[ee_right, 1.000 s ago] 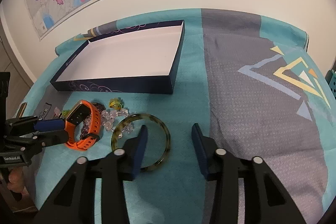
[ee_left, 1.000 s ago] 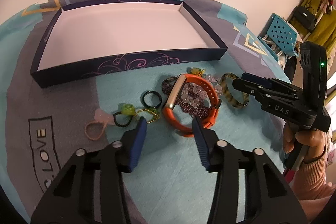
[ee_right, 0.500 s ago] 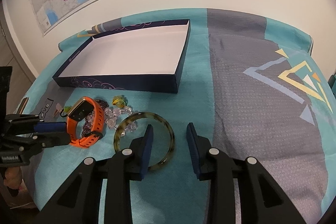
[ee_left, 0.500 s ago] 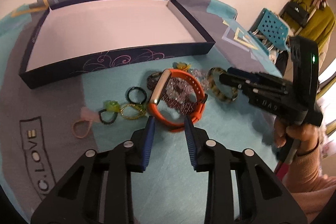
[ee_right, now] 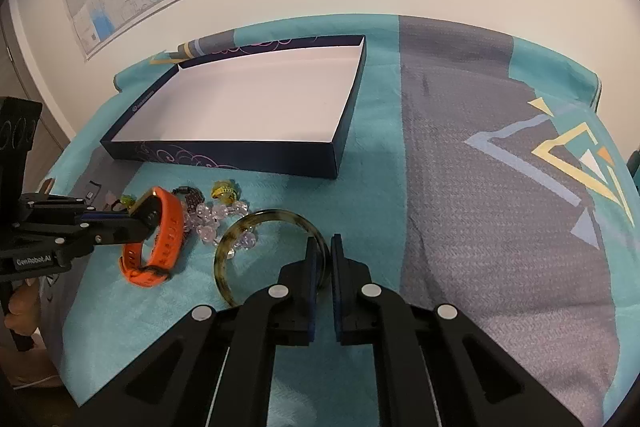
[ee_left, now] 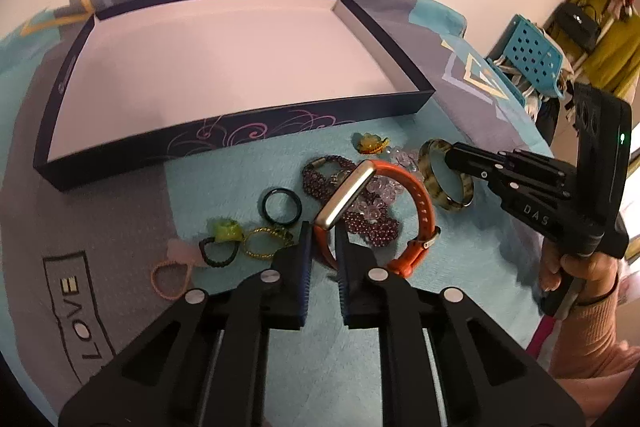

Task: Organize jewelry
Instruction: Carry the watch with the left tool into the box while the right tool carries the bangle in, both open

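An orange watch (ee_left: 404, 203) lies on the teal cloth among other jewelry; my left gripper (ee_left: 322, 241) is shut on its strap near the metal face. It also shows in the right wrist view (ee_right: 164, 239). A tortoiseshell bangle (ee_right: 256, 251) lies to its right; my right gripper (ee_right: 325, 255) is shut on the bangle's near right rim. The bangle shows in the left wrist view (ee_left: 446, 179) with the right gripper (ee_left: 454, 151) on it. A shallow dark-blue box (ee_left: 240, 131) with a white, empty inside stands behind the jewelry.
Around the watch lie a purple bead bracelet (ee_left: 320, 179), clear beads (ee_right: 212, 223), a black ring (ee_left: 281, 206), a gold chain ring (ee_left: 264, 241), a green-topped ring (ee_left: 222, 241), a pink loop (ee_left: 170, 277) and a yellow flower piece (ee_left: 372, 143). A wall stands behind the table.
Both grippers have closed from open: the left onto the orange watch strap, the right onto the bangle's rim. Both moved forward a little toward the jewelry.
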Demonstrator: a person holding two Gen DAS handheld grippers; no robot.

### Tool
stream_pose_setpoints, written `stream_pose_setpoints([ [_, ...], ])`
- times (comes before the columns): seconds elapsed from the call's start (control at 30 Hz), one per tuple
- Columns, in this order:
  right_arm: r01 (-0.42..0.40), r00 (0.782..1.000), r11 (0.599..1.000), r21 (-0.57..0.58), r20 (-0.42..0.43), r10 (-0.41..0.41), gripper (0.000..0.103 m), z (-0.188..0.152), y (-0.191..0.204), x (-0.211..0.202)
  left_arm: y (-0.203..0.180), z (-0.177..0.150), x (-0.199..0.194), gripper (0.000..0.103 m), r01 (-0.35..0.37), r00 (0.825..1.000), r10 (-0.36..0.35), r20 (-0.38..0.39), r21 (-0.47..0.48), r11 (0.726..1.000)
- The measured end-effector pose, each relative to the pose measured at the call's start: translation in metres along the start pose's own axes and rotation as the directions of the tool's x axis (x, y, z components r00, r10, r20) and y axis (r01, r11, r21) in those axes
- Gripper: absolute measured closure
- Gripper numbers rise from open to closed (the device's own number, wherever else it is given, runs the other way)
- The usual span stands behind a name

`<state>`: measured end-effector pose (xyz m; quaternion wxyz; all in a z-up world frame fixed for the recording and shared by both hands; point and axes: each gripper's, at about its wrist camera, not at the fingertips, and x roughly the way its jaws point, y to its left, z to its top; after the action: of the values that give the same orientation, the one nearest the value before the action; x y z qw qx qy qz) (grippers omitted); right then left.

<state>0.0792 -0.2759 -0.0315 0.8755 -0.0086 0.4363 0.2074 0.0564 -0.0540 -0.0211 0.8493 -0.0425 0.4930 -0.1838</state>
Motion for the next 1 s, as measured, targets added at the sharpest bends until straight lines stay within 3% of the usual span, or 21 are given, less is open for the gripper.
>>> stream_pose_setpoints([
  [0.27, -0.042, 0.997, 0.999, 0.008, 0.069, 0.042, 0.098, 0.013, 0.001, -0.023, 0.004, 0.013, -0.029, 0.091, -0.037, 0.997, 0.032, 0.067, 0.07, 0.997],
  [0.5, -0.058, 0.993, 0.998, -0.019, 0.107, 0.06, 0.098, 0.05, 0.01, -0.019, 0.016, 0.047, -0.051, 0.091, -0.107, 0.987, 0.092, 0.132, 0.113, 0.988],
  [0.7, -0.054, 0.993, 0.998, -0.016, 0.102, 0.055, 0.098, 0.1, 0.015, 0.015, 0.04, 0.087, -0.043, 0.091, -0.191, 0.975, 0.171, 0.141, 0.143, 0.971],
  [1.0, -0.052, 0.998, 0.996, 0.077, 0.033, 0.049, 0.098, 0.154, 0.013, 0.085, 0.073, 0.138, 0.0, 0.091, -0.25, 0.967, 0.234, 0.101, 0.197, 0.948],
])
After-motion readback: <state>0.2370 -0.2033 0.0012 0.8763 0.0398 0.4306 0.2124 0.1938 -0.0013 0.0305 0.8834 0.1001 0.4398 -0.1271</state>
